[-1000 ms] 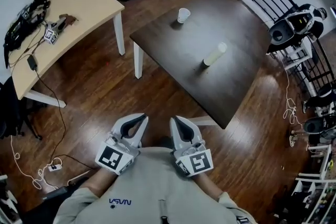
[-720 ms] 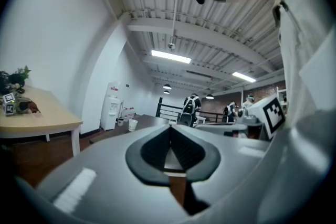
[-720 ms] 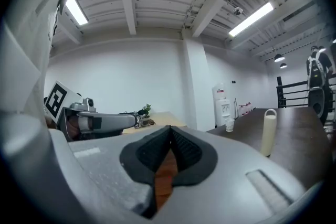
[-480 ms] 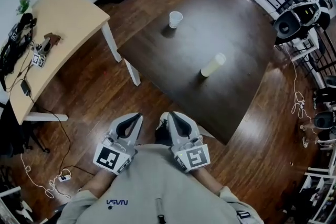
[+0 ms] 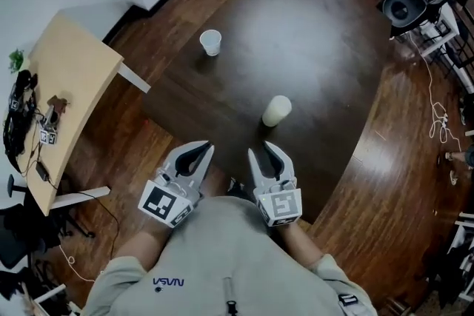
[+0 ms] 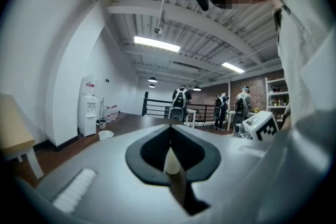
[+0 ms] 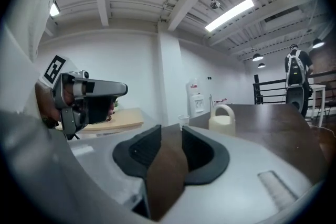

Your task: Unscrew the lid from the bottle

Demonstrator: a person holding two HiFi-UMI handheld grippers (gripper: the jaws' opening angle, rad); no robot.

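The cream bottle [image 5: 277, 111] is standing upright on the dark table [image 5: 326, 63], near the table's edge closest to the person, and neither gripper is touching it. In the head view the left gripper [image 5: 198, 153] and the right gripper [image 5: 266, 153] are hovering side by side over that edge, both pointing toward 12 o'clock, with the bottle lying at about 12 o'clock from the right gripper and 1 o'clock from the left one. A white cup [image 5: 210, 41] is sitting further out on the table, at roughly 11 o'clock from the bottle and well apart from it. The left gripper's jaws are pressing together with nothing clamped between them. The right gripper's jaws have just been opening and are standing slightly parted, showing only the brown table surface through the gap. In the right gripper view the bottle [image 7: 223, 118] is showing at 2 o'clock from the jaws, a loop arching over its top. A light wooden desk [image 5: 70, 78] is standing at 9 o'clock in the head view.
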